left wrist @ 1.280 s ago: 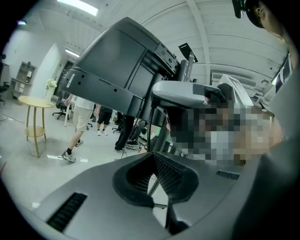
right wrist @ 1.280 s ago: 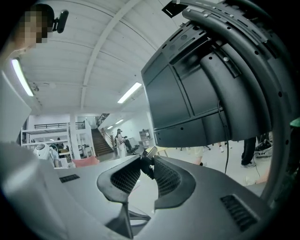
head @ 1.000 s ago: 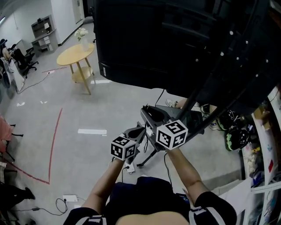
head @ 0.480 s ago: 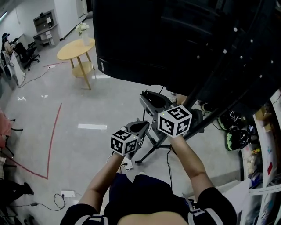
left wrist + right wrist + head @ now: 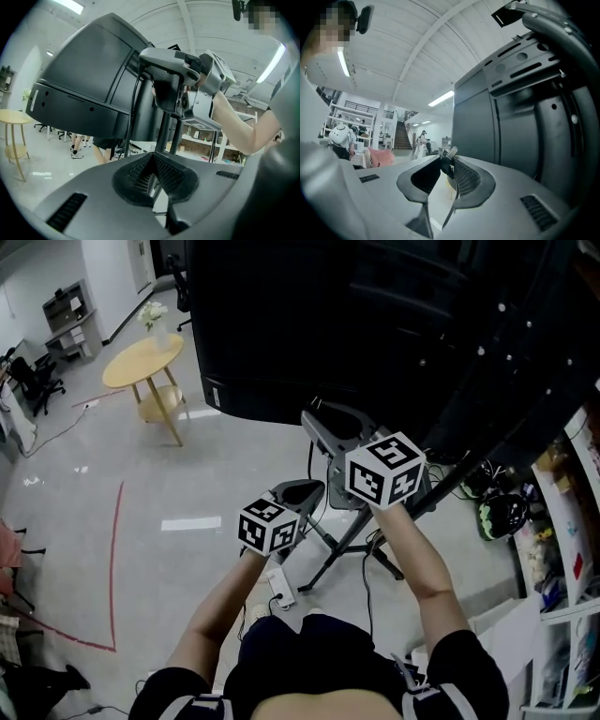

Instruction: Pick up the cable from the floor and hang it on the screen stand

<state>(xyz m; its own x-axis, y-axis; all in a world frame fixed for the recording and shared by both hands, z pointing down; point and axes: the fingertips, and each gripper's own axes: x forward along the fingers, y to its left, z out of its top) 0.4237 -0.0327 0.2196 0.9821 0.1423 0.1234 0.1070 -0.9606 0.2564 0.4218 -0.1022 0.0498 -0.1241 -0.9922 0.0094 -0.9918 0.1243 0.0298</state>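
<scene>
The right tongs (image 5: 447,160) are clamped on a thin black cable (image 5: 446,167), and its metal plug end (image 5: 450,153) pokes out just above their tips. The left tongs (image 5: 151,161) have their tips drawn together with only a thin slit behind them. It cannot be told whether the cable is pinched there. Compared with a second ago, both hands have risen. The right tongs now sit just under the bottom edge of the big black screen (image 5: 309,324), and the left ones are lower and to their left. From the right tongs the cable hangs down towards the left ones. The dark slanted poles of the screen stand (image 5: 469,474) cross right behind the right hand. A black tripod's legs (image 5: 328,561) spread on the grey floor (image 5: 187,474) below. A white power strip (image 5: 279,587) lies on the floor just in front of the person. Further off at the left stands a round yellow table (image 5: 131,367) carrying a vase (image 5: 157,332) of pale flowers. A red line (image 5: 116,549) marks the floor, and cluttered shelves (image 5: 562,549) line the right edge.
</scene>
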